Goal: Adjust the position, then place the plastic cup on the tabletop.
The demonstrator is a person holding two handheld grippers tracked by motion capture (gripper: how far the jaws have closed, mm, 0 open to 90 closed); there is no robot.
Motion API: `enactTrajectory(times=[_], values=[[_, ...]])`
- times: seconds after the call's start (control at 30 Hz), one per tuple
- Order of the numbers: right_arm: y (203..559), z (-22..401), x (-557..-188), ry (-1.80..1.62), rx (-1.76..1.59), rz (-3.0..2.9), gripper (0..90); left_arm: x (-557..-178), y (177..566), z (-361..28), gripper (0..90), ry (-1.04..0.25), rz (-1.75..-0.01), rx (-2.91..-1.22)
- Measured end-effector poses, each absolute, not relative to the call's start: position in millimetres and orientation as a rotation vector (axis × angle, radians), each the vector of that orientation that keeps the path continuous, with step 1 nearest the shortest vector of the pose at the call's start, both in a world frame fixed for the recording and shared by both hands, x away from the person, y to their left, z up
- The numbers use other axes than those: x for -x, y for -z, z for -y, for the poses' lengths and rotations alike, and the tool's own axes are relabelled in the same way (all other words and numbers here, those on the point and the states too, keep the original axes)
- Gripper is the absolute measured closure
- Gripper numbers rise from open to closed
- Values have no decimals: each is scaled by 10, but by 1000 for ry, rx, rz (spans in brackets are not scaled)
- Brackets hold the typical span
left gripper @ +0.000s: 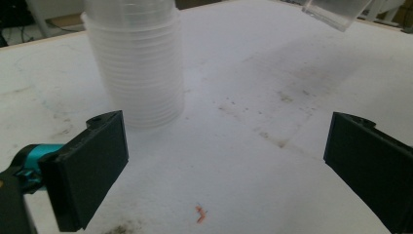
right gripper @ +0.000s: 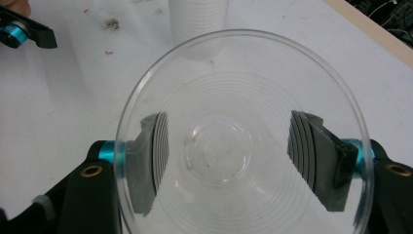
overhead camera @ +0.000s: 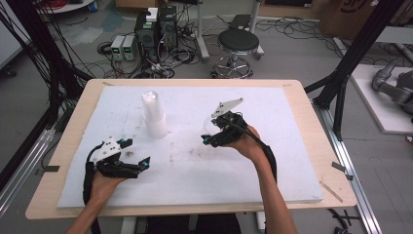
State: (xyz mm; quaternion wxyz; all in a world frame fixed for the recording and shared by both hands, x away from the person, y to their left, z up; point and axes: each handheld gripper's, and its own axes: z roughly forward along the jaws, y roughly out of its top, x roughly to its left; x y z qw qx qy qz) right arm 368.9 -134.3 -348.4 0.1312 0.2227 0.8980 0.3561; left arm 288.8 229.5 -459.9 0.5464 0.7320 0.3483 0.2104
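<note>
A tall stack of clear plastic cups (overhead camera: 155,117) stands upside down on the white foam board (overhead camera: 272,165), left of centre. It rises just ahead of my left gripper (left gripper: 226,165) in the left gripper view, where the stack (left gripper: 139,63) is beyond the left jaw. My left gripper (overhead camera: 137,152) hovers low over the board, open, with nothing between its jaws. My right gripper (overhead camera: 208,140) is shut on a single clear cup (overhead camera: 209,127), held off the board to the right of the stack. The cup's mouth (right gripper: 243,136) faces the right gripper camera, with a pad (right gripper: 311,156) pressing on each side.
The foam board lies on a wooden table (overhead camera: 321,146). Small dark stains (overhead camera: 129,153) and a red speck (left gripper: 200,213) mark the board near my left gripper. Beyond the table are a black stool (overhead camera: 237,44), computer cases (overhead camera: 156,29) and loose cables.
</note>
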Motion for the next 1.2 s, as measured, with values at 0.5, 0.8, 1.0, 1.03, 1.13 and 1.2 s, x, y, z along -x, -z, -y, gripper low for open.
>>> enactTrajectory(times=[0.5,0.8,1.0,1.03,1.13,1.2], values=[[3514,1320,-3745,-993,-694,-2601,323,-2914,4658,-2384,24,-510,-855,-1704],[3592,1260,-3797,-964,-694,-2618,323,-2899,4693,-2395,24,-503,-860,-1710],[3683,1179,-3888,-913,-714,-2632,324,-2892,4707,-2425,24,-512,-864,-1692],[3719,1134,-3920,-901,-721,-2645,323,-2894,4709,-2428,24,-508,-869,-1687],[3778,1071,-3971,-861,-724,-2651,324,-2892,4710,-2444,24,-509,-867,-1678],[3816,1036,-3996,-845,-730,-2657,324,-2892,4711,-2442,24,-508,-866,-1678]])
